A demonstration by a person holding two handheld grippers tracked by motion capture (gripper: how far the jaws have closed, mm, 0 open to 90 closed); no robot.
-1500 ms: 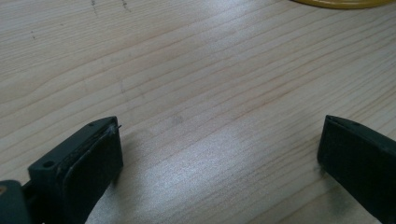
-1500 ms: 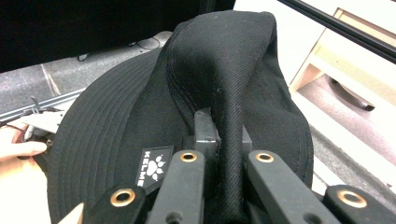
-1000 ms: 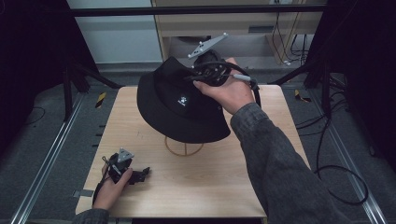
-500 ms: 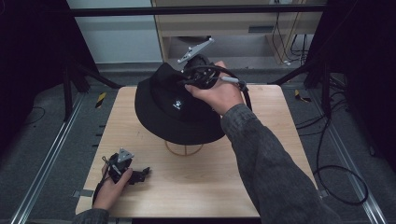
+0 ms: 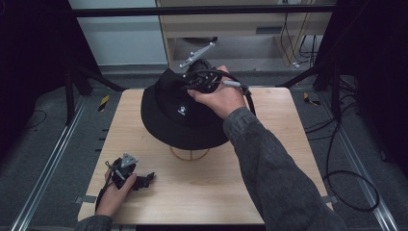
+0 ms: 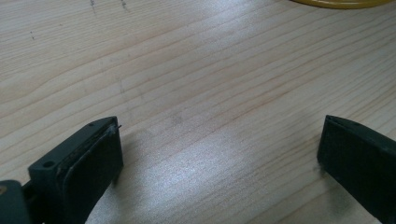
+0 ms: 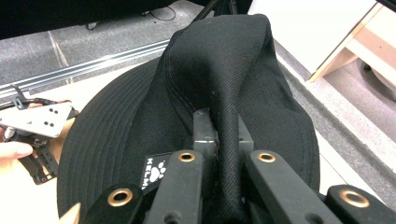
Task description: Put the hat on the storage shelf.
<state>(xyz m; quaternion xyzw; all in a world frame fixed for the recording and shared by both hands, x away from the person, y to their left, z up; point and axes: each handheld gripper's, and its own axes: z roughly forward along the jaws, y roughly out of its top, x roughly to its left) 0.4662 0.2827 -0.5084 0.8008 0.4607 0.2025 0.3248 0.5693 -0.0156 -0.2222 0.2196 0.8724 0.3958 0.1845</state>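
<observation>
Partly hidden under hat: stand

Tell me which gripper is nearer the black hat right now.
Right. The right gripper is shut on a fold of the black hat's crown; the left gripper rests open on the table, well apart.

The high view is dim and soft, its corners sinking into black around the pale wooden table. In the left gripper view a bright glare patch sits on that table between blurred dark jaws. The right gripper view is sharp on the black bucket hat, and the floor beyond the hat is softer.
</observation>
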